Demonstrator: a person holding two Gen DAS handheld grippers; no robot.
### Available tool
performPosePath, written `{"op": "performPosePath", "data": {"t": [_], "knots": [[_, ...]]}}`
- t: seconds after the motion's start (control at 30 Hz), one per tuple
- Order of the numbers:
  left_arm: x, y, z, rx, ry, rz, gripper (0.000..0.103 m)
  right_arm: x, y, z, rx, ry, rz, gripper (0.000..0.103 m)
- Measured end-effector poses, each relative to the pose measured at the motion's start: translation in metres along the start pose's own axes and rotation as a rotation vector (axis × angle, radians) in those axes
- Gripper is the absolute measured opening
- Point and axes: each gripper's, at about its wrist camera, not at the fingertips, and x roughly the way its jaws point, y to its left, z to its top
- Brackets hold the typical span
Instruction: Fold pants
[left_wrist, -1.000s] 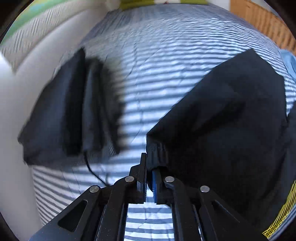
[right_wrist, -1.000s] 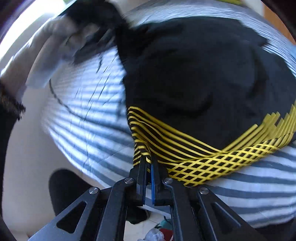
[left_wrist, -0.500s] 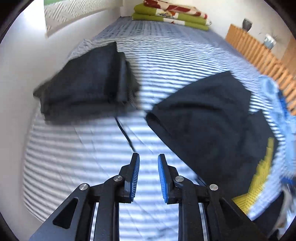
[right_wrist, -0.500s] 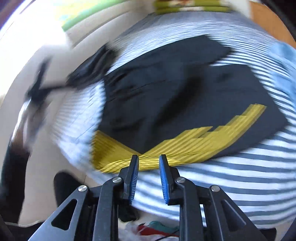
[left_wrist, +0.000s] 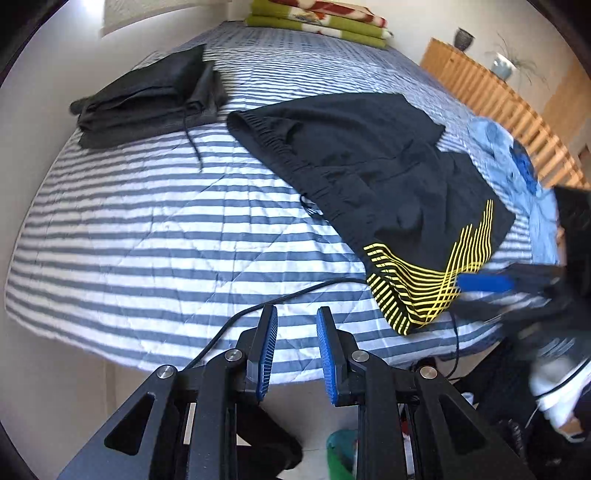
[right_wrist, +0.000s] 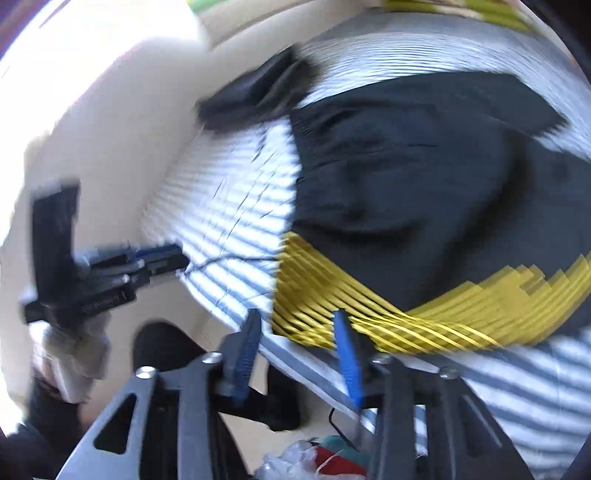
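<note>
Black shorts (left_wrist: 369, 166) with yellow stripes at the hem lie spread on the striped bed (left_wrist: 147, 229); the right wrist view shows the shorts (right_wrist: 424, 177) blurred. A folded pile of dark pants (left_wrist: 147, 99) rests at the bed's far left. My left gripper (left_wrist: 295, 314) hovers open over the bed's near edge, with nothing between its fingers. My right gripper (right_wrist: 297, 317) is near the yellow hem and its jaws are opening. The hem shows beyond the gap and the pads do not press on it. The left gripper (right_wrist: 166, 258) shows blurred at the left of the right wrist view.
Green and red blankets (left_wrist: 317, 22) are stacked at the bed's far end. A wooden slatted cabinet (left_wrist: 498, 107) runs along the right, and a light blue garment (left_wrist: 495, 144) lies beside the shorts. A black cable (left_wrist: 295, 295) crosses the near edge. Oddments (left_wrist: 340, 450) lie on the floor.
Both grippers were shut on the shorts' edge a second ago. They have let go, opened and drawn back toward the bed's near edge, and the shorts now lie on the bed.
</note>
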Motion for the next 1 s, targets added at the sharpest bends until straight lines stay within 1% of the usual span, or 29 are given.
{"op": "performPosePath", "data": {"t": [0.07,0.13,0.17,0.2,0.27,0.33,0.37,0.4,0.43,0.47,0.5,0.57,0.6,0.7,0.73,0.83,0.9,0.97,1.0], "knots": [[-0.004,0.005,0.0,-0.026,-0.015,-0.001,0.024,0.026,0.016,0.006,-0.065,0.059,-0.068,0.039],[-0.022,0.01,0.001,-0.031,-0.038,-0.008,0.024,0.044,0.02,0.008,-0.109,0.107,-0.177,0.038],[-0.033,0.013,0.002,-0.036,-0.049,-0.008,0.024,0.045,0.015,0.01,-0.106,0.116,-0.194,0.029],[-0.046,0.016,0.002,-0.036,-0.064,-0.01,0.024,0.042,0.009,0.011,-0.089,0.121,-0.183,0.012],[-0.081,0.02,0.001,-0.036,-0.102,0.002,0.024,0.025,-0.006,0.016,-0.037,0.107,-0.131,0.009],[-0.115,0.024,-0.002,-0.026,-0.146,0.026,0.024,0.002,-0.018,0.025,-0.007,0.058,-0.102,0.007],[-0.126,0.025,-0.003,-0.022,-0.161,0.033,0.028,-0.014,-0.028,0.031,0.028,0.035,-0.047,0.007],[-0.136,0.025,-0.003,-0.017,-0.179,0.036,0.036,-0.024,-0.034,0.033,0.058,0.024,0.005,0.007],[-0.139,0.024,-0.003,-0.016,-0.182,0.024,0.041,-0.036,-0.046,0.038,0.105,0.011,0.083,0.007],[-0.138,0.022,-0.003,-0.012,-0.175,0.004,0.046,-0.041,-0.053,0.041,0.135,0.001,0.122,0.007],[-0.129,0.015,-0.002,0.01,-0.157,-0.032,0.047,-0.047,-0.063,0.045,0.169,-0.02,0.165,0.007],[-0.105,-0.002,0.0,0.057,-0.129,-0.044,0.047,-0.052,-0.08,0.051,0.225,-0.051,0.214,0.007],[-0.084,-0.015,0.003,0.089,-0.106,-0.069,0.047,-0.051,-0.088,0.054,0.259,-0.056,0.237,0.007],[-0.032,-0.041,0.018,0.12,-0.051,-0.167,0.047,-0.046,-0.108,0.051,0.342,-0.048,0.314,0.007],[-0.02,-0.048,0.024,0.128,-0.047,-0.182,0.047,-0.044,-0.113,0.049,0.359,-0.048,0.334,0.007],[0.012,-0.064,0.048,0.165,-0.045,-0.244,0.047,-0.042,-0.119,0.04,0.368,-0.063,0.363,0.007],[0.027,-0.067,0.062,0.177,-0.03,-0.276,0.047,-0.038,-0.123,0.038,0.367,-0.063,0.376,0.007],[0.046,-0.065,0.079,0.161,0.005,-0.307,0.047,-0.035,-0.126,0.036,0.355,-0.061,0.368,0.007],[0.054,-0.062,0.087,0.143,0.032,-0.34,0.047,-0.033,-0.127,0.036,0.347,-0.059,0.363,0.007]]}}
